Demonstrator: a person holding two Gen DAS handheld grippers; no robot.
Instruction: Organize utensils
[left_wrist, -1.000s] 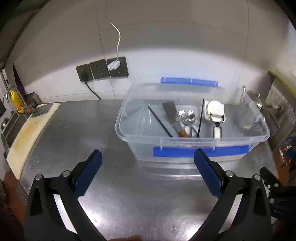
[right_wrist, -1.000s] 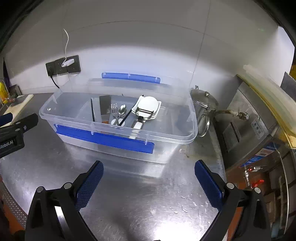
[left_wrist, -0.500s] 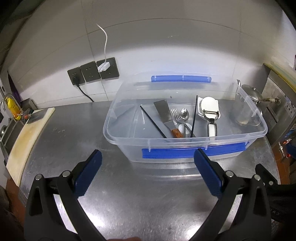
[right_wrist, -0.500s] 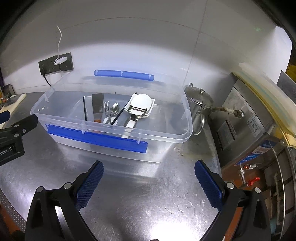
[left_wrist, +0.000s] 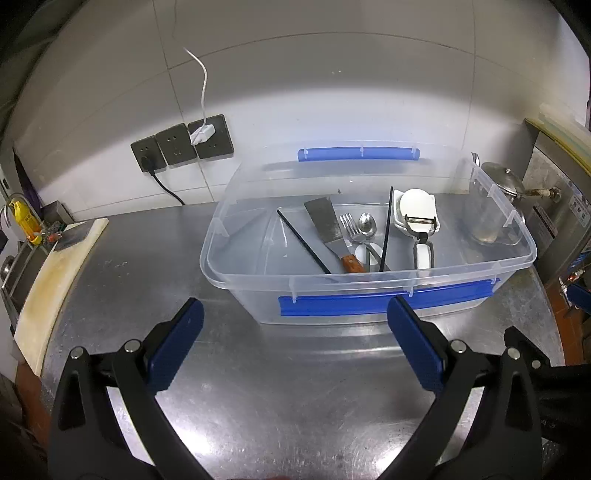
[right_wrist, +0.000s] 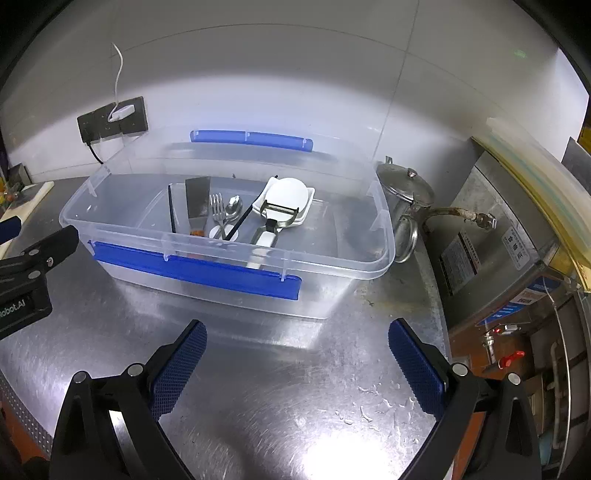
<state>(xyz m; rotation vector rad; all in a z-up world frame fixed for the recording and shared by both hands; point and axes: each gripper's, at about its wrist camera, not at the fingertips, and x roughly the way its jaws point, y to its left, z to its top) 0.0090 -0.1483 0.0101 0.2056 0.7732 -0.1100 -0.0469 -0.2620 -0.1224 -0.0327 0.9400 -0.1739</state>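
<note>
A clear plastic bin (left_wrist: 369, 282) (right_wrist: 229, 254) with blue handle strips stands on the steel counter. Inside lie a wooden-handled metal spatula (left_wrist: 327, 225) (right_wrist: 197, 203), a fork (left_wrist: 349, 227) (right_wrist: 218, 212), a spoon (left_wrist: 367, 223) (right_wrist: 233, 206), two black chopsticks (left_wrist: 303, 242) (right_wrist: 171, 214), a white peeler (left_wrist: 423, 236) (right_wrist: 275, 219) and a white dish (left_wrist: 415, 206) (right_wrist: 288, 194). My left gripper (left_wrist: 293, 321) hovers open in front of the bin's near wall. My right gripper (right_wrist: 297, 341) is open too, before the bin's right half, with nothing between its fingers.
A metal kettle (right_wrist: 406, 195) (left_wrist: 504, 181) stands right of the bin beside a steel appliance (right_wrist: 498, 236). Wall sockets (left_wrist: 183, 147) with a white plug and cable sit behind. A pale cutting board (left_wrist: 55, 273) lies along the counter's left edge. The left gripper's body (right_wrist: 33, 273) shows at the left of the right wrist view.
Both grippers have drawn back and risen a little, so the bin sits lower and more centred in the views. Their jaws stay open. Nothing in the bin has moved.
</note>
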